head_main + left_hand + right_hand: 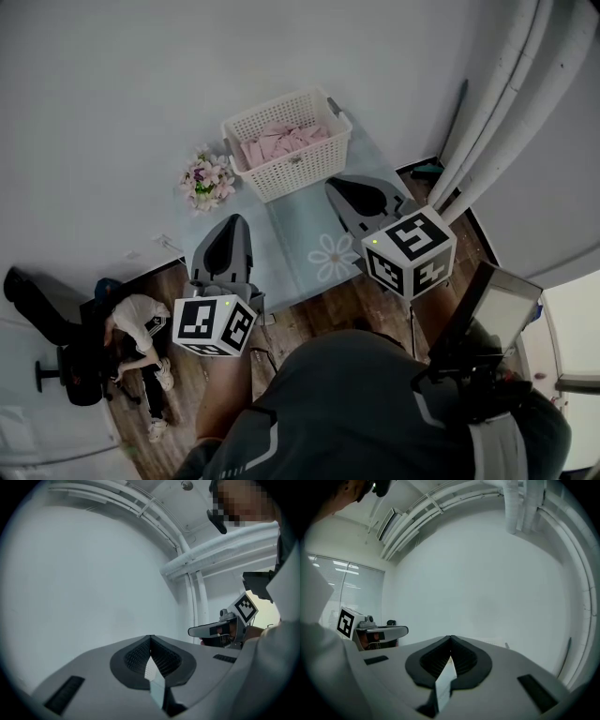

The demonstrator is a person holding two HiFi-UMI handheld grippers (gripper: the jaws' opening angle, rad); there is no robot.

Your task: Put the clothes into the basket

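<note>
A white plastic basket stands on the table with pink clothes piled inside it. My left gripper is held up near the table's front left edge, shut with nothing between its jaws. My right gripper hovers just right of the basket's near corner, also shut and empty. In the left gripper view my left gripper points at a bare white wall, with the right gripper off to its right. In the right gripper view my right gripper faces the same wall, and the left gripper shows at the left.
The table carries a pale blue cloth with a white flower print. A small bunch of flowers lies left of the basket. White pipes run down at the right. A person sits on a chair at the lower left.
</note>
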